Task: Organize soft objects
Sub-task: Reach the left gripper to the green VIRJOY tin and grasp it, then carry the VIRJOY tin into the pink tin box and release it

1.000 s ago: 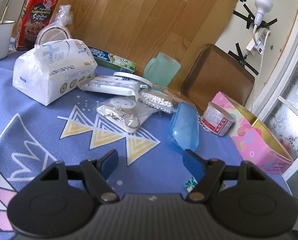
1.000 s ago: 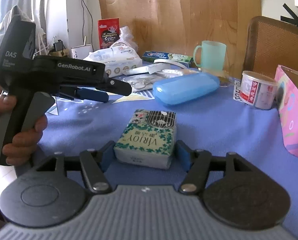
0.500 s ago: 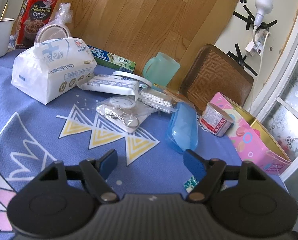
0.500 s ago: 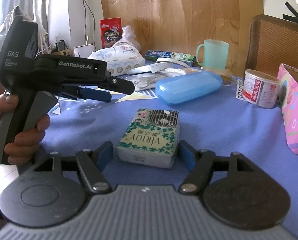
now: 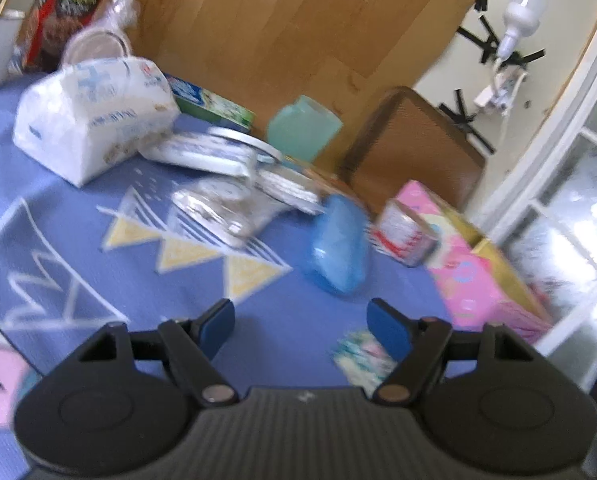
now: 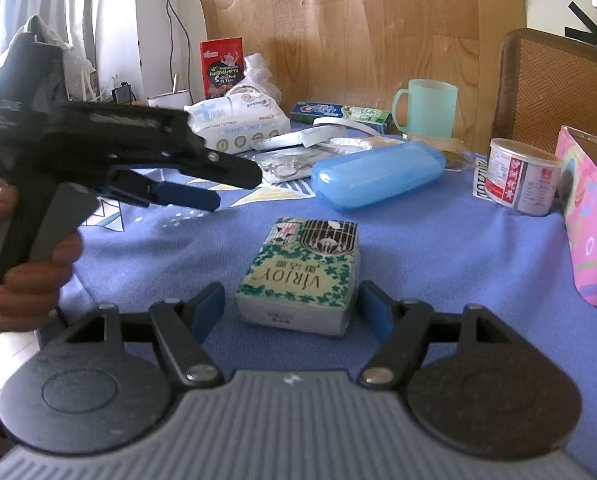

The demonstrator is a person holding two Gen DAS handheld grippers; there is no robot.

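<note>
A green and white tissue pack (image 6: 302, 276) lies on the blue tablecloth (image 6: 438, 264), between the open fingers of my right gripper (image 6: 294, 310); its near end sits in the gap and the pads stand just off its sides. It shows blurred in the left wrist view (image 5: 358, 354), low right, beside my left gripper's right finger. My left gripper (image 5: 302, 322) is open and empty above the cloth; it also shows at the left of the right wrist view (image 6: 186, 196). A large white wipes pack (image 5: 90, 120) lies at the far left.
A blue plastic case (image 6: 378, 172), a red-and-white tin (image 6: 518, 176) and an open pink box (image 6: 590, 216) stand to the right. A green mug (image 6: 430, 108), a toothpaste box (image 6: 338, 112), clear bags of small items (image 5: 234, 208) and a red snack bag (image 5: 66, 8) crowd the back.
My left gripper has swung right and forward, blurring its view. My right gripper's fingers have opened slightly wider around the tissue pack, which has not moved.
</note>
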